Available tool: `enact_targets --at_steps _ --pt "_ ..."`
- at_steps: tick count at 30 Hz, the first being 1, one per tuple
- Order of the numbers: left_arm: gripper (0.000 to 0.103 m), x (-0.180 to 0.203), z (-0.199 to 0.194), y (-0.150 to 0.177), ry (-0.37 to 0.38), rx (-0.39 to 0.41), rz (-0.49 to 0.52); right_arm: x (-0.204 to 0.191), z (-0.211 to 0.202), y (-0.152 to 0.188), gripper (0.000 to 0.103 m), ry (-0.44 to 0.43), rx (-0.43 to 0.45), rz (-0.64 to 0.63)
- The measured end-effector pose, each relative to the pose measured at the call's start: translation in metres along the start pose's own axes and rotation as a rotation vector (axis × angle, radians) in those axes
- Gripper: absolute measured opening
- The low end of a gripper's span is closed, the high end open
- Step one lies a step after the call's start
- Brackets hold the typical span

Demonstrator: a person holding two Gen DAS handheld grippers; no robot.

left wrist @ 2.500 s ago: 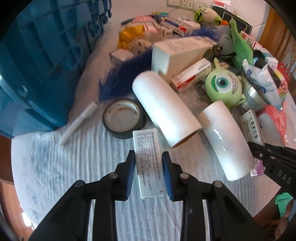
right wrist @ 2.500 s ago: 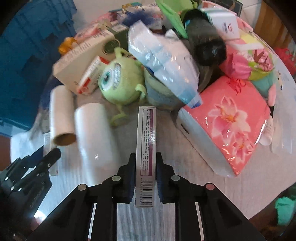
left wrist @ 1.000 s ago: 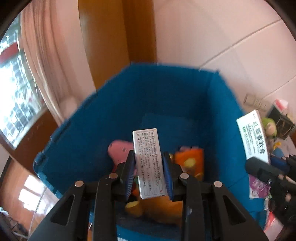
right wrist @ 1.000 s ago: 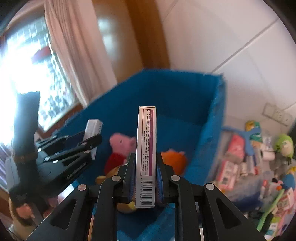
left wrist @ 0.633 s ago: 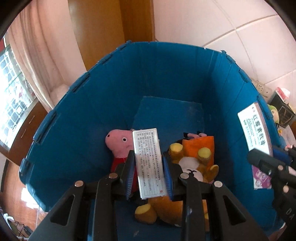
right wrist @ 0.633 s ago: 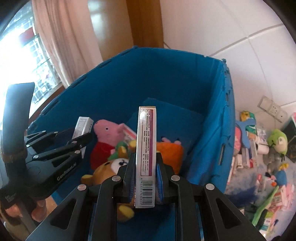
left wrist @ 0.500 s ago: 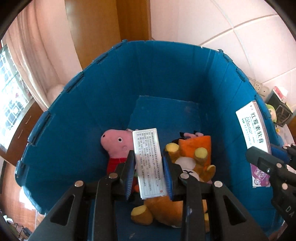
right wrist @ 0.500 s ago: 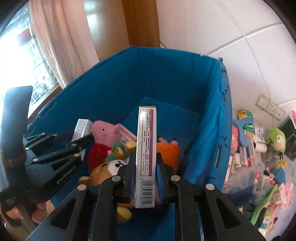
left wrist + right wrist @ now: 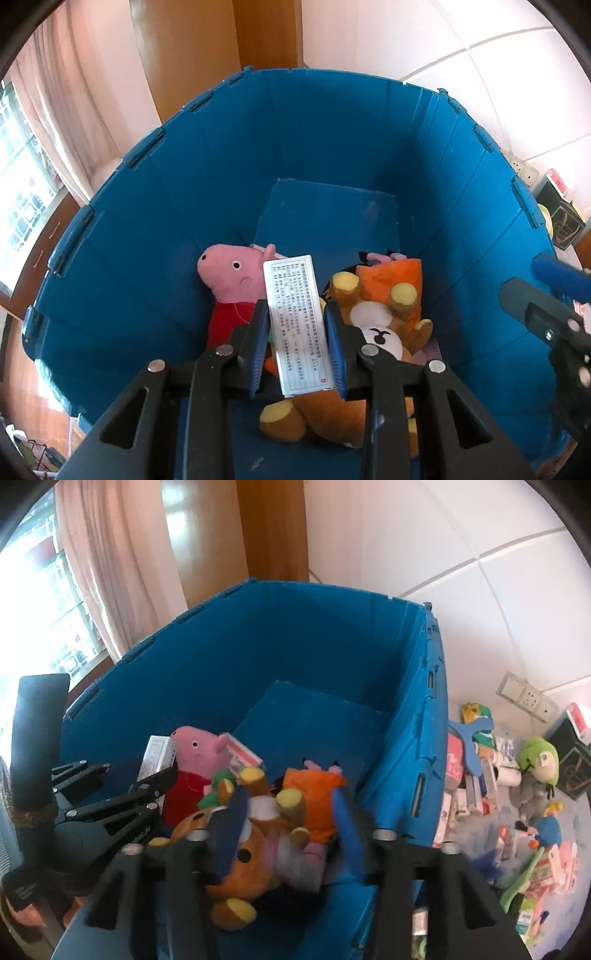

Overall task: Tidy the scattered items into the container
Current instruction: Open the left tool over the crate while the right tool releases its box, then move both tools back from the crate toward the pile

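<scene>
My left gripper is shut on a white medicine box and holds it above the inside of the blue bin. The box also shows in the right wrist view. My right gripper is open and empty over the bin; its blue pads are blurred. A greyish-purple box lies among the toys below it. In the bin lie a pink pig plush, a brown bear plush and an orange plush.
To the right of the bin, the table holds scattered boxes, a green plush and other small items. A wall socket is behind them. A curtain and window are on the left.
My right gripper has opened and no longer holds the purple-edged box. My left gripper still holds its white box over the bin, slightly lower and closer to the toys.
</scene>
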State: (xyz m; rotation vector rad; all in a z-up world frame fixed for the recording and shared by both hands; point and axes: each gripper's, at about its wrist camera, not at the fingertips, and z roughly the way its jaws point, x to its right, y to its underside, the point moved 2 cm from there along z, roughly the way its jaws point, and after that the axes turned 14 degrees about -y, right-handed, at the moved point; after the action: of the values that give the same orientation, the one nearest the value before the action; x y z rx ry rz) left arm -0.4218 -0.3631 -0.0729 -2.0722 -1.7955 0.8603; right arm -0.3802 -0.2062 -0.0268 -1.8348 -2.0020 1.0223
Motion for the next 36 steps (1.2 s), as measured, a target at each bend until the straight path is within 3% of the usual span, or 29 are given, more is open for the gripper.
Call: enact_targets --at_steps 7,10,13,14,15,26,31,36 --pt "0.03 0.001 -0.008 0.002 -0.006 0.026 0.007 0.003 -0.011 0.005 0.062 -0.005 0.02 0.008" --pt "0.039 -0.001 -0.014 0.002 -0.004 0.049 0.0 0.003 -0.017 0.007 0.064 -0.005 0.029 0.007" --pt "0.071 -0.006 -0.026 0.003 -0.026 0.118 -0.016 0.004 -0.022 0.009 0.065 -0.01 0.04 0.013" --pt "0.087 -0.008 -0.03 0.003 -0.041 0.14 -0.023 0.004 -0.022 0.009 0.065 -0.008 0.041 0.014" --pt "0.093 -0.01 -0.032 0.003 -0.052 0.154 -0.03 0.004 -0.023 0.009 0.065 -0.006 0.042 0.015" --pt "0.093 -0.015 -0.035 0.007 -0.036 0.148 -0.027 0.003 -0.027 0.012 0.066 0.006 0.05 0.027" --pt "0.093 -0.02 -0.04 0.011 -0.038 0.154 -0.04 0.002 -0.036 0.016 0.08 0.011 0.073 0.035" --pt "0.093 -0.022 -0.046 0.017 -0.014 0.149 -0.051 0.006 -0.052 0.025 0.085 0.031 0.108 0.05"
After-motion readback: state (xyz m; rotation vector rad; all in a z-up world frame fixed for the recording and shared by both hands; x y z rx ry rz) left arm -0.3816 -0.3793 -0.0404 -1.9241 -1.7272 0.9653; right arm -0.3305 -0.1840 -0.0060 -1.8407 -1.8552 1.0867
